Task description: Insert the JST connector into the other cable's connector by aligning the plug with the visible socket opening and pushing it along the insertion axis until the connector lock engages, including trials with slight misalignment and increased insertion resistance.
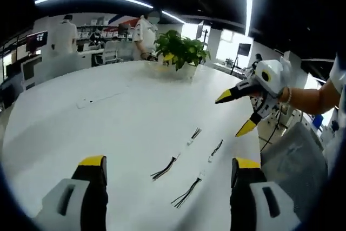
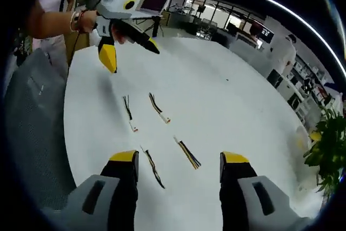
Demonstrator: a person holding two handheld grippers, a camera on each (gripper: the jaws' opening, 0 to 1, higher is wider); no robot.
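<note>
Cables point(image 1: 186, 160) lie loose on the table point(image 1: 108, 123); both grippers' fingers spread wide; plant point(image 1: 181, 50) beyond.

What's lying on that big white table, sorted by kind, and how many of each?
Short wire bundles with white connector ends: 4
Leafy green potted plant: 1
Flat white strip-shaped item, too small to identify: 1
Total: 6

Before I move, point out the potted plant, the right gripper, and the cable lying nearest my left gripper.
potted plant point(image 1: 181, 48): left gripper view, leaves.
right gripper point(image 1: 233, 114): left gripper view, gap between its yellow tips.
nearest cable point(image 1: 185, 193): left gripper view, middle of its dark wires.
</note>
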